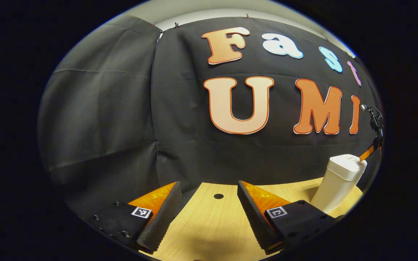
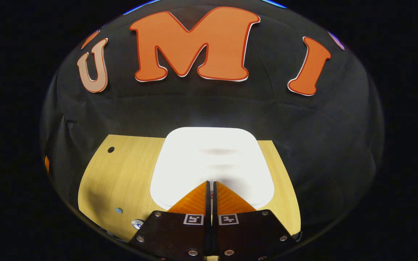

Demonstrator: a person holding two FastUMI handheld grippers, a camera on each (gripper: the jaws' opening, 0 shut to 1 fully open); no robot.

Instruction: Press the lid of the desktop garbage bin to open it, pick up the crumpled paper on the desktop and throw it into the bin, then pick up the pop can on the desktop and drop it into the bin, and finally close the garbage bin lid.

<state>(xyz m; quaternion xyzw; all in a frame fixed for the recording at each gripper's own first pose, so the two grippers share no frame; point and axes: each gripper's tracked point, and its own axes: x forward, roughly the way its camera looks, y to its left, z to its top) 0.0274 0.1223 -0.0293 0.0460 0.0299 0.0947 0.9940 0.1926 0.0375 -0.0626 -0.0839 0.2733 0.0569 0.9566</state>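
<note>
The white desktop bin (image 1: pixel 339 183) stands on the wooden table at the right of the left gripper view, its lid (image 2: pixel 212 159) down. Seen from the right gripper view, that lid lies broad and bright just under my right gripper (image 2: pixel 211 184), whose fingers are shut together with nothing between them, their tips at or just above the lid's near part. Farther off, the same right gripper (image 1: pixel 370 146) meets the lid's top edge. My left gripper (image 1: pixel 208 185) hovers open over bare table, left of the bin. A small round silvery top (image 2: pixel 137 224), possibly the pop can, peeks out beside the right gripper's body.
The wooden table (image 2: pixel 122 181) has a small dark hole (image 1: pixel 218 196) ahead of the left gripper, also seen as a hole (image 2: pixel 111 149) at its far left. Black cloth walls close the back and sides. A tiny blue speck (image 2: pixel 119 210) lies on the table.
</note>
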